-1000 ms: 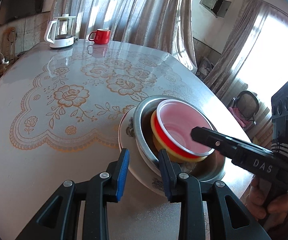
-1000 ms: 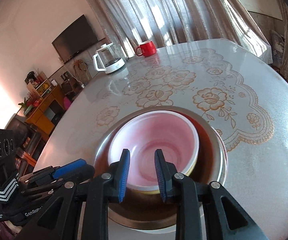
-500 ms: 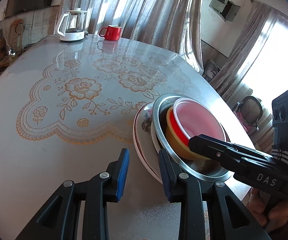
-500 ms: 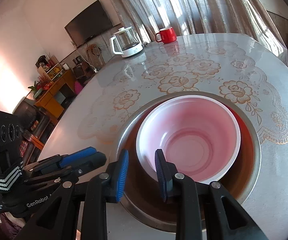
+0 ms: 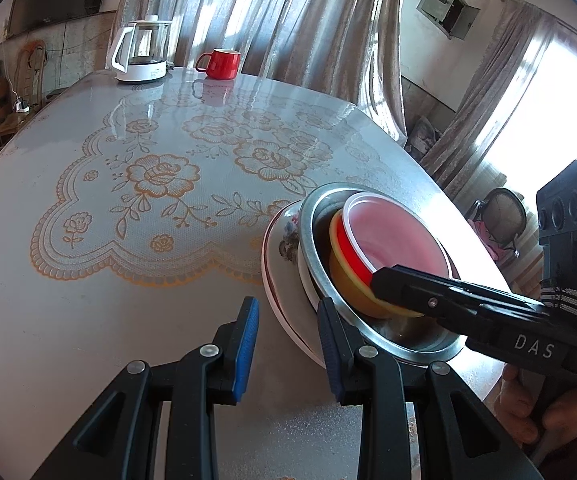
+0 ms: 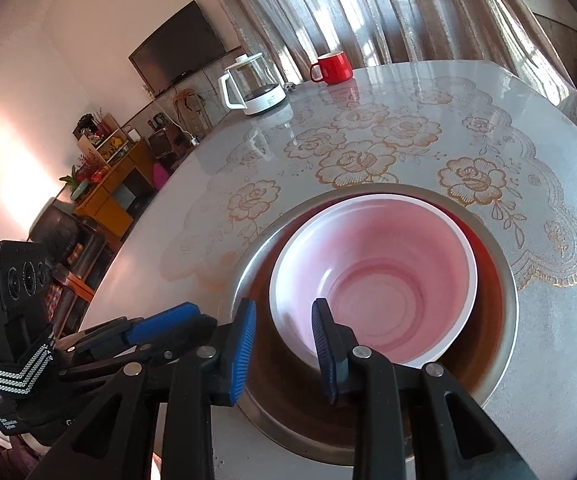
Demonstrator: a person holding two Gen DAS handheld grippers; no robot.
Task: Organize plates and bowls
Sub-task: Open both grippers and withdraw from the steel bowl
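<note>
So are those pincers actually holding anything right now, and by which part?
Nothing is clamped. The right gripper straddles the pink bowl's near rim, the left gripper the floral plate's edge; both stand open with gaps.

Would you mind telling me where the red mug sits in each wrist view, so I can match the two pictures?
Left wrist view: the red mug is at the upper left of centre, on the table's far edge, just right of the glass kettle.
Right wrist view: the red mug is at the top centre, again right of the kettle.
Shared landmark: the glass kettle.
</note>
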